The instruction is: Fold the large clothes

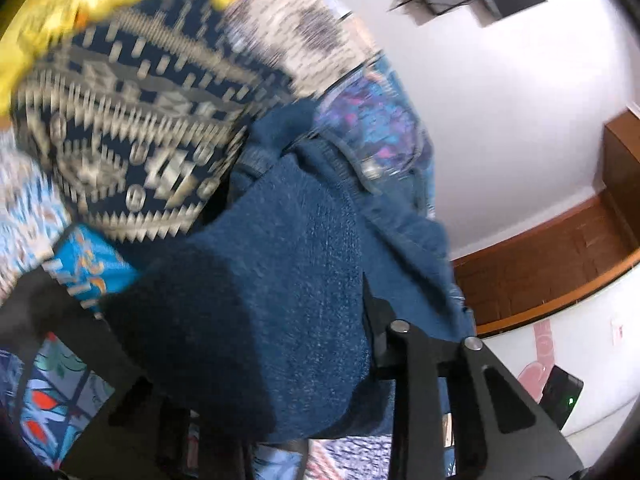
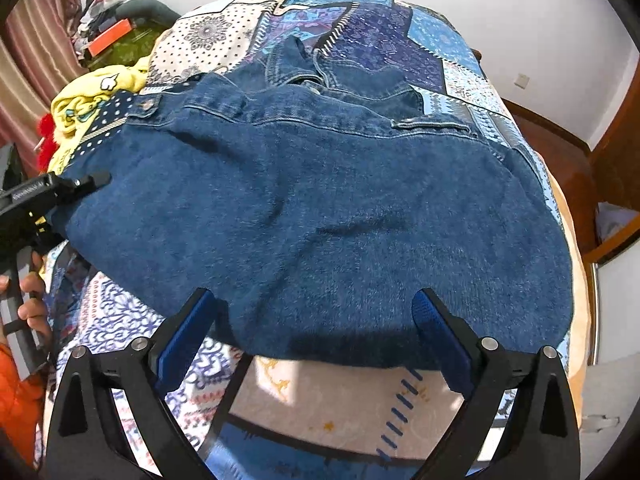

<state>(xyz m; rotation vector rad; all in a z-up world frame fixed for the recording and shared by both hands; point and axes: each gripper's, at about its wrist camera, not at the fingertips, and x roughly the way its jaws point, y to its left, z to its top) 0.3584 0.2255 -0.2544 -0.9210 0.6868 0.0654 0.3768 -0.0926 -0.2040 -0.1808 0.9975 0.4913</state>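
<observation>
Blue-padded right gripper (image 2: 312, 332) sits wide open at bottom centre, empty, its tips at the near hem of the denim jacket (image 2: 320, 200), which spreads away toward the collar at top centre on the patchwork bedspread (image 2: 340, 400). Left gripper (image 2: 60, 192), at the jacket's left edge, is nearer the cloth and prob. clamps a fold (image 1: 280, 280), tho blur hides the tips.

**Jeans fill the bed's middle; bare quilt only at the near edge**

In the right wrist view the denim jeans (image 2: 320, 208) cover the quilt (image 2: 340, 400) from 9 to 3 o'clock. Bare quilt lies at 6. A yellow garment (image 2: 80, 108) crowds 10; the left gripper (image 2: 92, 181) touches the jeans at 9.
</observation>
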